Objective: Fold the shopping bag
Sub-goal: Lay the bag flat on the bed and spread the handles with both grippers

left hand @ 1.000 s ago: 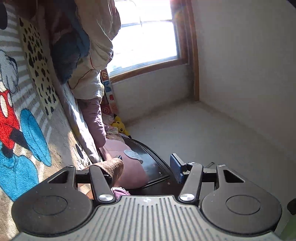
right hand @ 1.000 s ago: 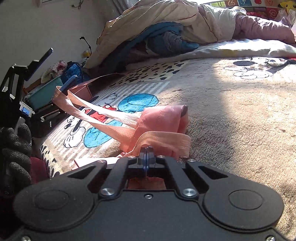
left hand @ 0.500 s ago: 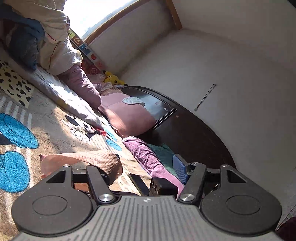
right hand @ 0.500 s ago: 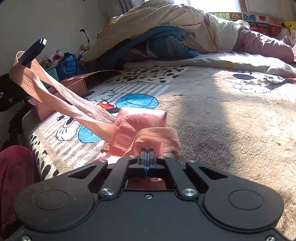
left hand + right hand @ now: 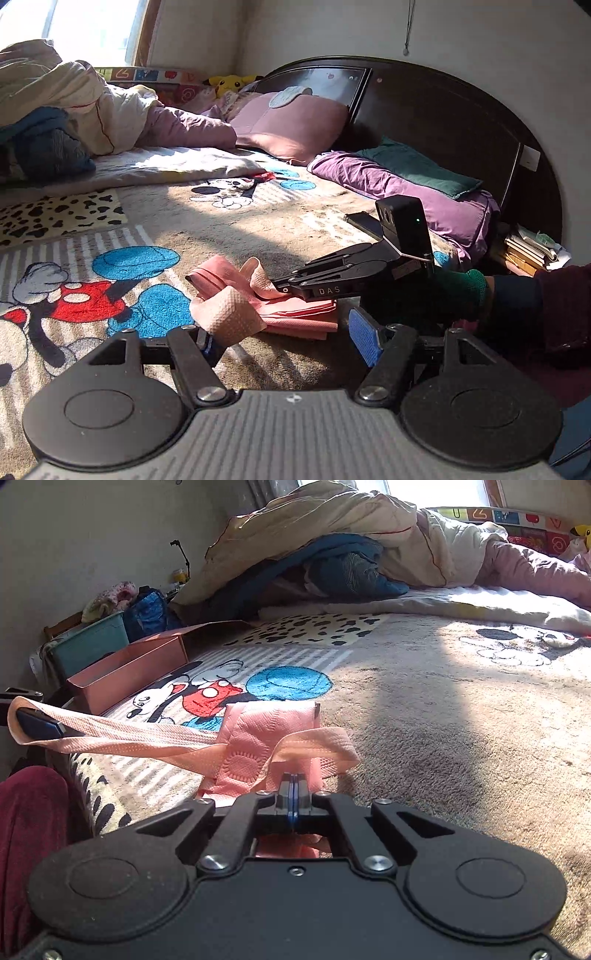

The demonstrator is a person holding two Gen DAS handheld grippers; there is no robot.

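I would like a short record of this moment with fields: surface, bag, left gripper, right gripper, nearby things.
surface: blanket with cartoon print, on a bed
bag: pink shopping bag, partly folded, lying flat on the blanket
left gripper: left gripper open, one bag handle looped over one finger
right gripper: right gripper shut on the other handle, above the bag
nearby things: pink box at the bed edge; pillow by the headboard

A pink pillow (image 5: pixel 295 125) leans against the dark headboard (image 5: pixel 443 110).
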